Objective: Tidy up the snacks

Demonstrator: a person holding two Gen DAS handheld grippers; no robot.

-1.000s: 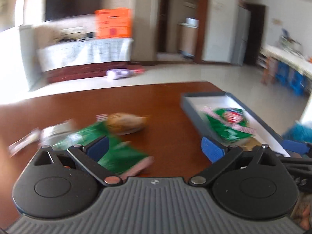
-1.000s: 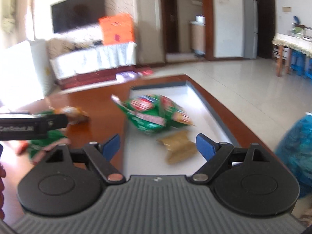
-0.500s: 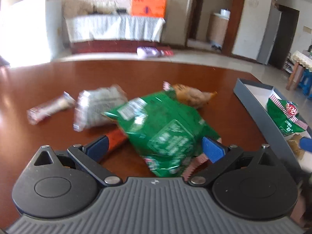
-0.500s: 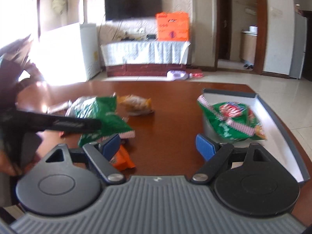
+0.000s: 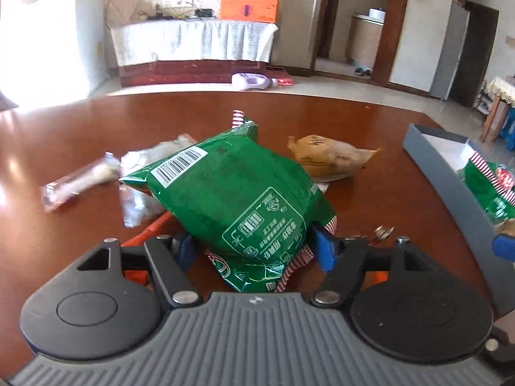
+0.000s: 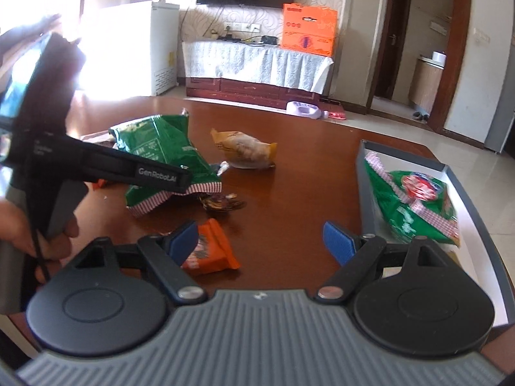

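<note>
Left gripper (image 5: 254,246) over a brown table (image 5: 96,122), jaws on either side of the near end of a green bag (image 5: 235,189). The jaws have just been closing, with the bag between them; the blue pads sit at the bag's two flanks, yet firm pressure cannot be confirmed, so the bag is judged bracketed, not yet clamped. The bag lies directly ahead of this gripper, its long axis running near to far along the pointing line and leaning slightly left at the far end, barcode face up. It rests partly on a clear packet (image 5: 138,193) and an orange wrapper edge.

Right gripper (image 6: 262,239), jaws wide apart and empty, hovers over bare table between an orange packet (image 6: 212,251) at its left pad and a grey tray (image 6: 476,212) on the right. A second green bag (image 6: 415,202) already lies in the tray. A brown packet (image 6: 244,149) lies farther out, right of the first bag.

The left gripper is plainly the nearer to the green bag; the right stands well apart from it. The tray lies to the right of the bag, so the coming carry likely runs rightward across the table.
</note>
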